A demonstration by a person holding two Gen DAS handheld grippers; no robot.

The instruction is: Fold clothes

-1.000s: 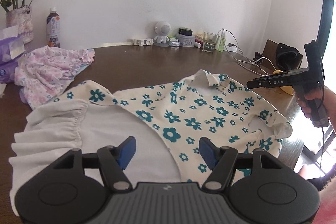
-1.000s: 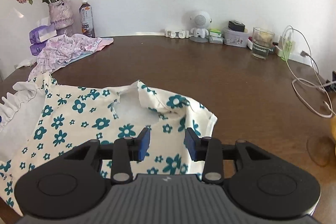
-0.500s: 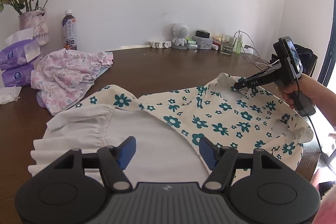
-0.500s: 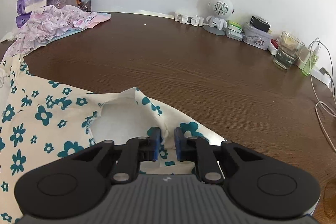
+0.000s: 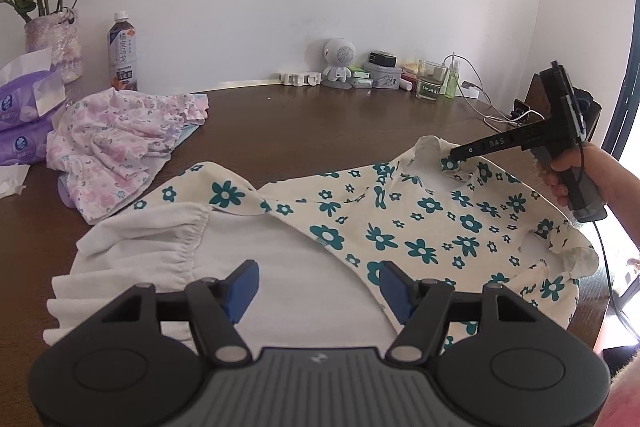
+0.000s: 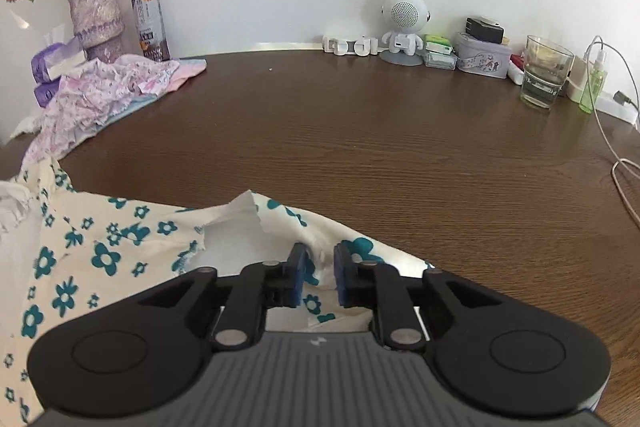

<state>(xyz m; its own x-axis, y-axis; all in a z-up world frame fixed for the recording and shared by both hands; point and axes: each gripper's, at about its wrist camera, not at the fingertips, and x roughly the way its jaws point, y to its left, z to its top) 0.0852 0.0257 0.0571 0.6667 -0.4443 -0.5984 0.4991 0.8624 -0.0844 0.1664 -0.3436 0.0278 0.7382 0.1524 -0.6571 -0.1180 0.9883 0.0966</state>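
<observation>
Left gripper (image 5: 318,293), at 6 o'clock: fingers spread wide, hovering above the white skirt of the dress (image 5: 400,223). The dress, cream with teal flowers, lies flat on the brown worktop (image 6: 380,155). Right gripper (image 6: 318,277): fingers narrowed around a fold of cloth at the dress neckline, at 2 o'clock in the left view. Pink clothes (image 5: 120,143) lie at 10 o'clock; a bottle (image 5: 123,53) stands beyond them.

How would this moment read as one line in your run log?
task: fold clothes | left hand-held gripper: open over floral dress | right hand-held gripper: at neckline, grip unclear
</observation>
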